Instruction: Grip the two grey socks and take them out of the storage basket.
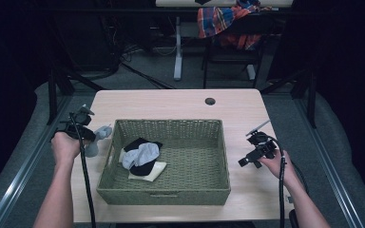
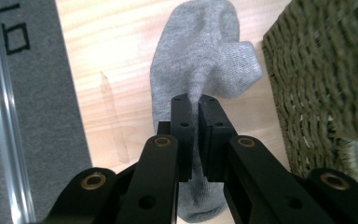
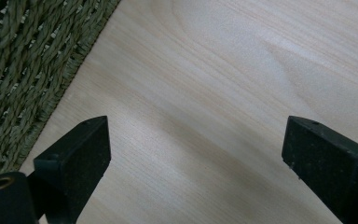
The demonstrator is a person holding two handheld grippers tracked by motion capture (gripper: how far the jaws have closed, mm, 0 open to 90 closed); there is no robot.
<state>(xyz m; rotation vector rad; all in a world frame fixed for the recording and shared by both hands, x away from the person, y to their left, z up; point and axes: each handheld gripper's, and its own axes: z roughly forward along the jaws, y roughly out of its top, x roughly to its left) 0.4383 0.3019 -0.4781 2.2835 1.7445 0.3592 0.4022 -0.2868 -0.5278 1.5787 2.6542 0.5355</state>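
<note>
While our left gripper (image 2: 193, 100) pinches a fold of the grey sock (image 2: 200, 56), jaws clamped tight on the fabric, the sock itself lies on the table (image 1: 171, 102) just beside the left wall of the woven basket (image 1: 164, 197). We see that wall close to the sock's toe end in the left gripper view, though whether they touch is hard to say from here. Over on the other side, our right gripper (image 1: 255, 151) sits with its jaws spread wide, nothing between them but bare wood, the basket's right wall near it. Inside the basket we've got a small heap: a light grey sock (image 1: 142, 154) over a black sock (image 1: 142, 168), with a cream piece (image 1: 153, 172) underneath. The tabletop is pale wood with a round cable hole (image 1: 210, 101) at the far edge. Beyond it, grey carpet, a dim room, and a plaid cloth (image 1: 223, 21) draped over a chair.
</note>
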